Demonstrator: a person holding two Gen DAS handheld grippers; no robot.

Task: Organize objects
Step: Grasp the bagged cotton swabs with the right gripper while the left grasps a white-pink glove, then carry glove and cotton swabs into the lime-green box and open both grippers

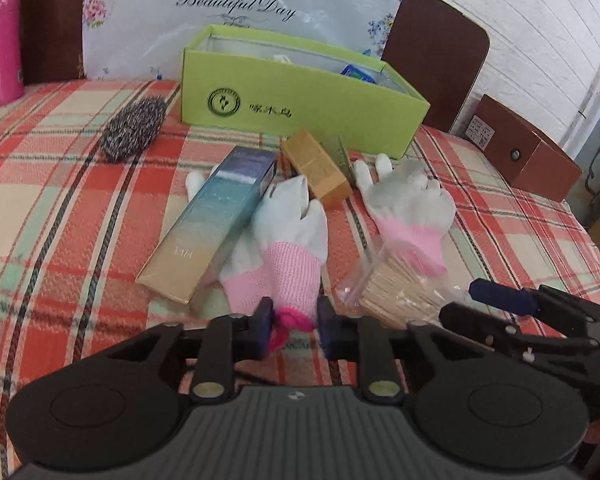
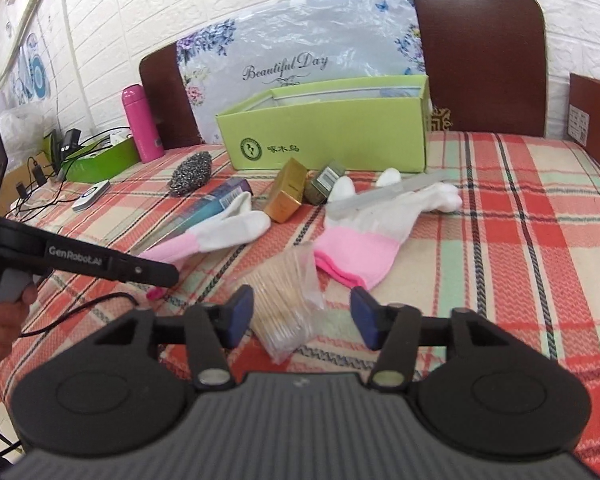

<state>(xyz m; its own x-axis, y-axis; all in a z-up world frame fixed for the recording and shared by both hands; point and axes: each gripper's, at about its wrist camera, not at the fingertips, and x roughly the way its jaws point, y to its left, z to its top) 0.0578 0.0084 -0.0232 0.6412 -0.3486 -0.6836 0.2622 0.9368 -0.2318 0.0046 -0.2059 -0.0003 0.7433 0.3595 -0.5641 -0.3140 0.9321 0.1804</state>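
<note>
On the plaid cloth lie two white-and-pink gloves. My left gripper [image 1: 294, 322] is shut on the pink cuff of the near glove [image 1: 290, 236], also seen in the right wrist view [image 2: 224, 232]. The second glove [image 1: 410, 208] [image 2: 364, 236] lies to the right. My right gripper [image 2: 302, 318] is open, its fingers either side of a clear bag of wooden sticks [image 2: 288, 304] [image 1: 396, 292]. A long teal-and-tan box [image 1: 212, 220], a gold box [image 1: 318, 168] [image 2: 286, 196] and a small green box [image 2: 324, 184] lie before the open green box [image 1: 300, 100] [image 2: 328, 140].
A steel scourer [image 1: 134, 128] [image 2: 191, 174] lies left of the green box. A pink bottle [image 1: 5, 48] [image 2: 142, 128] stands at the far left. A brown box [image 1: 528, 148] sits at the right edge. A clear strip [image 2: 392, 194] rests on the second glove. Cables lie at left.
</note>
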